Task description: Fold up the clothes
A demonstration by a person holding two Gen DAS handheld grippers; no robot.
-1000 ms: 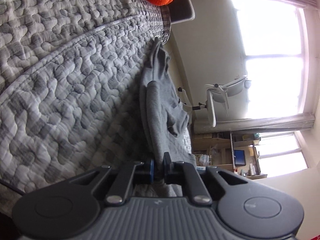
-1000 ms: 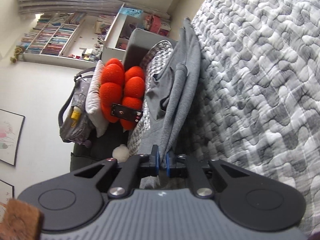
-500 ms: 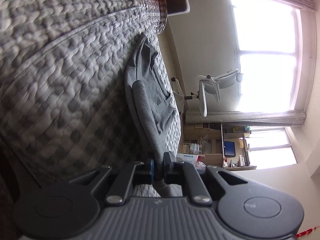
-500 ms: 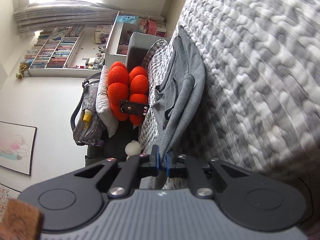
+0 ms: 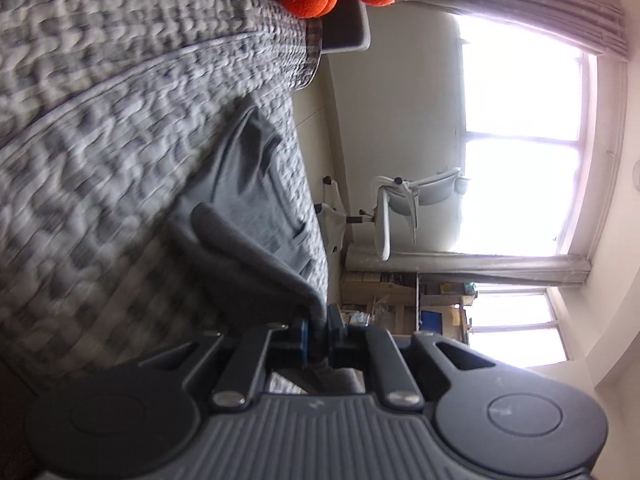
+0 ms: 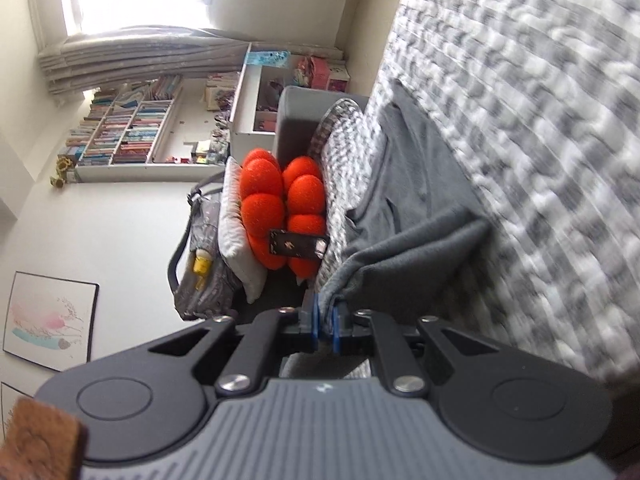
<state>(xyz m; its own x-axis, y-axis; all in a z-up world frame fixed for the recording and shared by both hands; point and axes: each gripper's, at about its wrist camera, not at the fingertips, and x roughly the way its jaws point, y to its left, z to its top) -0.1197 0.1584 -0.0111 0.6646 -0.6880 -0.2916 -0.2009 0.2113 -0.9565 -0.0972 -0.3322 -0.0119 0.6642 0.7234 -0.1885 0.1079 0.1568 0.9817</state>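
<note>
Jaws pinching soft grey garment [image 5: 256, 204], seemingly fleece

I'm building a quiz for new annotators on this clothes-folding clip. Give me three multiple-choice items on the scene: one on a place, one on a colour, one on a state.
1. Where does the plain grey fabric garment lie?
A. On the grey-and-white quilted bedspread
B. On the white swivel office chair
C. On the floor

2. What colour is the bumpy round cushion at the bed's end?
A. Blue
B. Orange-red
C. Green

3. What state is the left tool in?
A. Wide open, empty
B. Shut on the garment's edge
C. Shut on the cushion

Answers:
1 A: the garment spreads over the quilt, near its edge.
2 B: its lobes show bright orange-red in both views.
3 B: grey cloth runs into the narrow gap between its blue pads, as with the right tool.
</note>
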